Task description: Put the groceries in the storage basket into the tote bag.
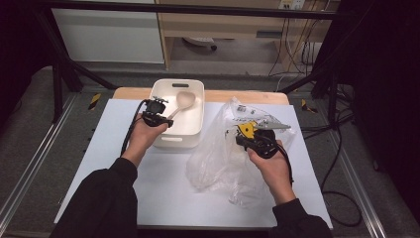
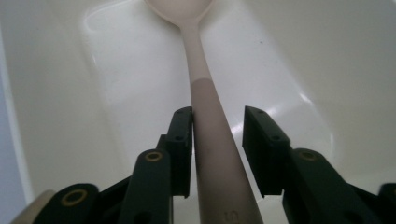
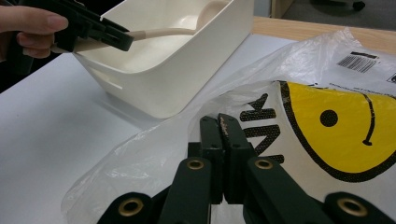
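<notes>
A pale spoon (image 1: 184,100) lies tilted in a white bin (image 1: 190,134) at the back of the table, bowl end deep inside. My left gripper (image 1: 158,113) hovers over the bin's left rim. In the left gripper view the spoon handle (image 2: 205,107) runs between the jaws of the left gripper (image 2: 217,112), touching the left one, with a gap at the right one. Beside the bin, my right gripper (image 1: 250,133) is shut on a clear plastic bag (image 1: 218,158). The right gripper view shows the right gripper (image 3: 219,119) closed against the bag (image 3: 327,116) with its yellow smiley print.
A white mat (image 1: 163,198) covers the wooden table (image 1: 133,92). Small metal parts (image 1: 245,109) lie inside the bag near its far end. Black frame struts (image 1: 62,74) stand at the back corners, and cables (image 1: 341,148) trail on the floor at the right.
</notes>
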`<state>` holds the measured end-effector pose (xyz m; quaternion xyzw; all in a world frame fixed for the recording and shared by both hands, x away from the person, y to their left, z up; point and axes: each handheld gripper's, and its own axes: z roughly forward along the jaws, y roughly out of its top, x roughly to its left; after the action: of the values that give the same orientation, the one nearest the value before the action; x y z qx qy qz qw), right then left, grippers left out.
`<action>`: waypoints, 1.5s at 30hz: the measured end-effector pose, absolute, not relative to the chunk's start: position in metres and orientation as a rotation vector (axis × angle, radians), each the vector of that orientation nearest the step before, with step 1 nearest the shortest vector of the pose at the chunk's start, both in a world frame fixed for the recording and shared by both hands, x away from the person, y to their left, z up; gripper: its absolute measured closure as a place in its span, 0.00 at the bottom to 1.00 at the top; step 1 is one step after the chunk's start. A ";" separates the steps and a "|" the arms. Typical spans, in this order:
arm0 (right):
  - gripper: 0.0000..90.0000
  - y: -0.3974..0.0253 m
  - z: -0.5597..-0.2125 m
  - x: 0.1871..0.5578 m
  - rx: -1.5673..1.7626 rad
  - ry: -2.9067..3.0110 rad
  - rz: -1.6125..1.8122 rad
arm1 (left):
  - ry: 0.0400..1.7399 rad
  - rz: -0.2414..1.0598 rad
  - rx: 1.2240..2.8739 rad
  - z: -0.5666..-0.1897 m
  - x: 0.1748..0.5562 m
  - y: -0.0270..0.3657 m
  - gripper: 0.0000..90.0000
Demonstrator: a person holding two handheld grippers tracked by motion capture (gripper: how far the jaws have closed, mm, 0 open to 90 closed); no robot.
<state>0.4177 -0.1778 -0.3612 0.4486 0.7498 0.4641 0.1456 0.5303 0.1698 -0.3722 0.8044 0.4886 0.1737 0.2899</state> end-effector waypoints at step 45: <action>1.00 -0.165 -0.325 0.427 1.259 2.198 1.279 | 0.892 0.500 2.076 -0.298 0.390 0.206 0.79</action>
<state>0.4272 -0.1646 -0.3247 0.4385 0.7657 0.4456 0.1514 0.3897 0.2058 -0.2979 0.8214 0.3530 0.1979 0.4020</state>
